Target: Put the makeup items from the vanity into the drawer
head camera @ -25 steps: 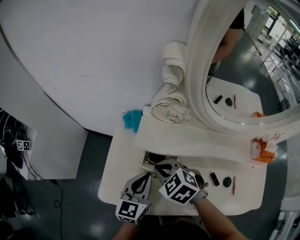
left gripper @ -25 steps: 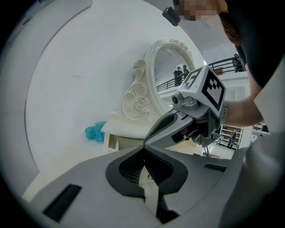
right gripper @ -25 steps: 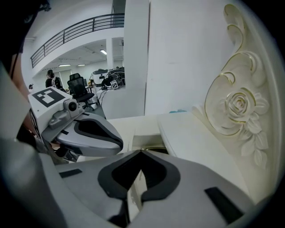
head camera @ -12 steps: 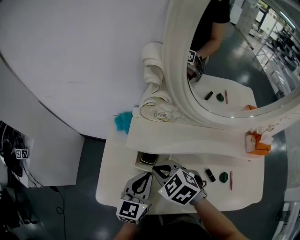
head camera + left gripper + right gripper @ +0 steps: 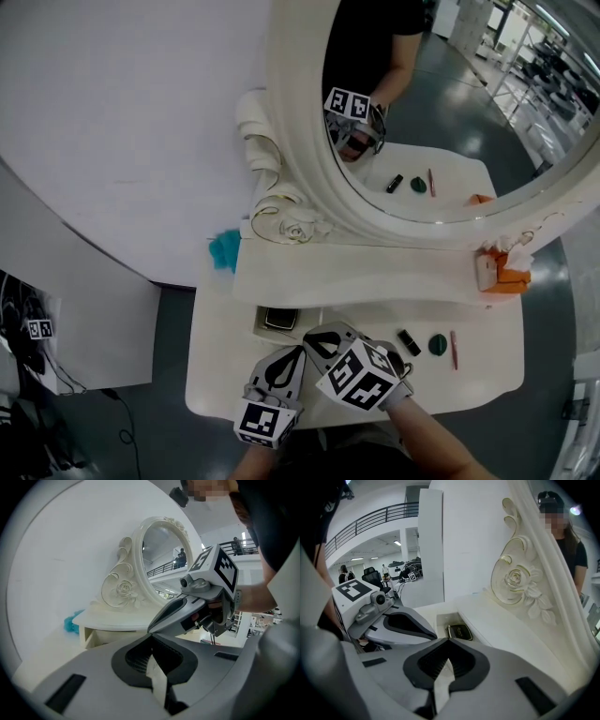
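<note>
Vanity [image 5: 220, 370]: smooth white top with a curved edge, below a carved cream mirror frame [image 5: 281, 211].
Drawer [image 5: 261, 328]: open, lower centre, with a glossy black rectangular compact [image 5: 279, 320] inside.
Lipstick [image 5: 408, 341]: black tube, long axis slanting to the upper left.
Round compact [image 5: 437, 344]: dark green.
Pencil [image 5: 454, 349]: thin, red, near vertical in frame.
Left gripper [image 5: 298, 351], right gripper [image 5: 312, 339]: both clenched and empty, just right of the drawer; lipstick, round compact and pencil lie further right.

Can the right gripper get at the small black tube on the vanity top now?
Probably yes: the black tube lies uncovered on the vanity top beside the right gripper, nothing between them. Its shut fingers must open first.
</note>
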